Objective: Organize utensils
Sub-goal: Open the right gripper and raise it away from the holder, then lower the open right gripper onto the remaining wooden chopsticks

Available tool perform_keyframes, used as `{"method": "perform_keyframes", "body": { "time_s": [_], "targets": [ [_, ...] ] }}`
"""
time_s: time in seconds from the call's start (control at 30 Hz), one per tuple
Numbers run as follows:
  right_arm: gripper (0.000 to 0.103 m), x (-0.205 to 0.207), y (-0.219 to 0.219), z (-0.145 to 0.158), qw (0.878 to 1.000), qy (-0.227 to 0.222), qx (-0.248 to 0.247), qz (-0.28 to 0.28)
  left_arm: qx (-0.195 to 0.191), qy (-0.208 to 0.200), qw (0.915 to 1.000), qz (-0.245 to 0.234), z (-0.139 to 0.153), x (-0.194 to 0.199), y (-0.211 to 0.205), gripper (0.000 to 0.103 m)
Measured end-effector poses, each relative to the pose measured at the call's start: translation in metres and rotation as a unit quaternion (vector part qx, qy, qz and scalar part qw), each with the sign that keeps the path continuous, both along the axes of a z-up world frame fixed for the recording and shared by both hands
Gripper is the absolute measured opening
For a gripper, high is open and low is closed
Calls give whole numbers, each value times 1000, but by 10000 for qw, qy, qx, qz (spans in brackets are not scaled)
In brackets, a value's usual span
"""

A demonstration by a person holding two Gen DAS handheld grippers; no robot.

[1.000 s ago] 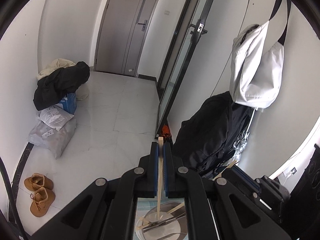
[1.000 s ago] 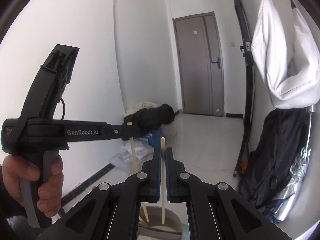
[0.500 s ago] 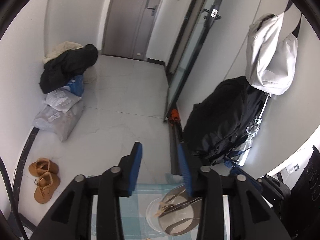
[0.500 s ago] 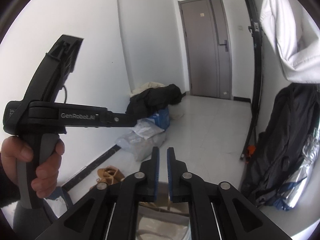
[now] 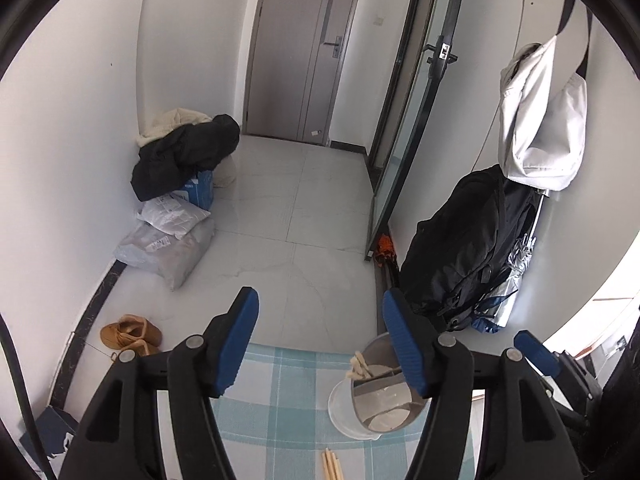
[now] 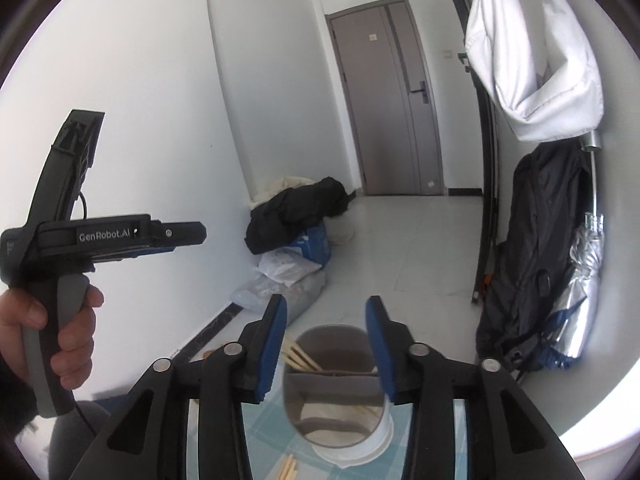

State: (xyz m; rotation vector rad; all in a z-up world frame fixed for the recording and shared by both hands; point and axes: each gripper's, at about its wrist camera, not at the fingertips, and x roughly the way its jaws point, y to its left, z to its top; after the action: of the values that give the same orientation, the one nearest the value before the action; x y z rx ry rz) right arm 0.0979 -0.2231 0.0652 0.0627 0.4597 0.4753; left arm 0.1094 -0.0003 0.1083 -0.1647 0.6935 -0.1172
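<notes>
A grey-and-white utensil holder (image 5: 360,412) (image 6: 332,344) stands on the blue-checked tablecloth (image 5: 280,384), with wooden chopsticks (image 5: 357,364) (image 6: 300,356) leaning in its left compartment. More loose chopsticks (image 5: 331,465) (image 6: 289,469) lie on the cloth in front of it. My left gripper (image 5: 322,320) is up and left of the holder, its jaws opening with nothing between them. My right gripper (image 6: 326,320) hovers just over the holder's rim, jaws also opening, pads clear of everything. In the right wrist view a hand (image 6: 68,332) holds the left gripper (image 6: 200,234) side-on.
The table's far edge drops to a white tiled floor. Brown shoes (image 5: 130,334), parcels (image 5: 168,244) and a dark coat pile (image 5: 184,156) sit by the left wall. A black backpack (image 5: 464,244) and a white bag (image 5: 540,128) hang at the right beside a glass door (image 5: 404,128).
Both grippers were shut on a chopstick each above the holder; both have let go and spread their jaws. The chopsticks now rest in the holder. The left gripper has drawn away to the left.
</notes>
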Motion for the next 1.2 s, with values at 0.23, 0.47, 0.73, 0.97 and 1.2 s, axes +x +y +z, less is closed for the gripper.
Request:
{"method": "perform_keyframes", "body": {
  "time_s": [0.23,0.47,0.73,0.97,1.2],
  "targets": [
    [52,-41,-6,10,9999,-87,97,-98,342,-220,9992,33,6,-35,-7,72],
    [68,-75,-6,6,9994,-185,43,-296,491,-403,9979,82,-1,-65,-7,81],
    [76,-113,-5,-8,9976,-157,-147,-651,561,-436,9974,69,-18,-95,-5,85],
    [77,-136,-4,-29,9963,-21,-237,-829,470,-369,9981,-122,-38,-115,-1,85],
    [78,-149,2,-55,9952,117,-369,-898,508,-337,9981,-63,-63,-127,1,85]
  ]
}}
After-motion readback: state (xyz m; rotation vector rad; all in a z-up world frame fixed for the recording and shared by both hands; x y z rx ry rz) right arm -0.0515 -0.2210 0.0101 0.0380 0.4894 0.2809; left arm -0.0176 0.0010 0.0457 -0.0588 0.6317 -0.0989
